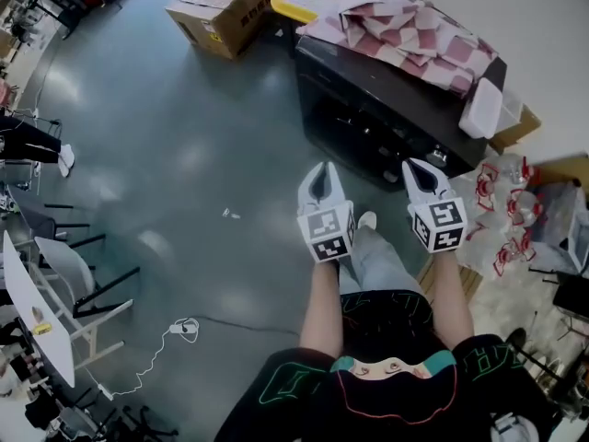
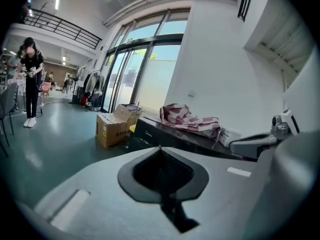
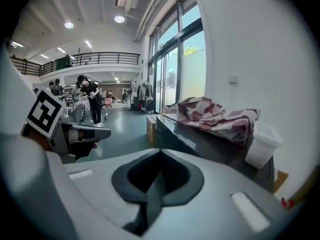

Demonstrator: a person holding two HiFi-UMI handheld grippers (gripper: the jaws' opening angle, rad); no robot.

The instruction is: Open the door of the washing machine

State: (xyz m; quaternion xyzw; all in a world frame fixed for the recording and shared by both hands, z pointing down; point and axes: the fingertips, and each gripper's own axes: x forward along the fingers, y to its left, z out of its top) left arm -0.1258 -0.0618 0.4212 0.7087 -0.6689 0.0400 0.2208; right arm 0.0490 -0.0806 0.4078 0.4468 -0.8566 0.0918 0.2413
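Washing machine (image 1: 368, 122) ahead of left tool (image 1: 320, 168) and right tool (image 1: 416, 166), apart

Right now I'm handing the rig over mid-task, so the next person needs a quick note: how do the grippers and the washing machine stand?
Left gripper: shut, empty, in the air short of the machine.
Right gripper: shut, empty, level beside the left.
Washing machine: dark, just ahead of both grippers, untouched; a checked cloth and a white tub lie on top.
Done: nothing yet; the door looks shut.
Left: reach the front, take hold of the door, pull it open.
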